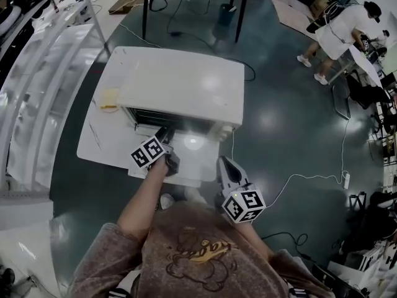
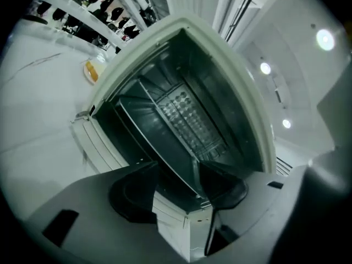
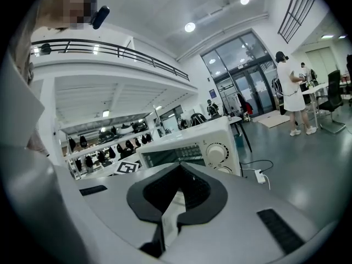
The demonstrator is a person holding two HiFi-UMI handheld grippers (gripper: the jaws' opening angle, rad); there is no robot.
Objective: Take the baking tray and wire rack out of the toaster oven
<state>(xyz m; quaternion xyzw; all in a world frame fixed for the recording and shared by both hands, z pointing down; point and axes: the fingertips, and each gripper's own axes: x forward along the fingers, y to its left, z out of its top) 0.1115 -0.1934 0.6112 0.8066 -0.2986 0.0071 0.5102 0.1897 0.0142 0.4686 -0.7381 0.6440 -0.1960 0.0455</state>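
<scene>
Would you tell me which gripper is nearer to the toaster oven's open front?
Left. The left gripper is right at the oven's open front, its jaws apart and pointing inside. The right gripper hangs short of the oven, close to the person's chest, jaws together.

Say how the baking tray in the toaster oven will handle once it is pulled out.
The baking tray looks like thin sheet metal, so it is probably stiff and light. Its edge between the left hand-held gripper's open jaws is narrow and smooth, so it may slip or tilt if gripped at one point only.
</scene>
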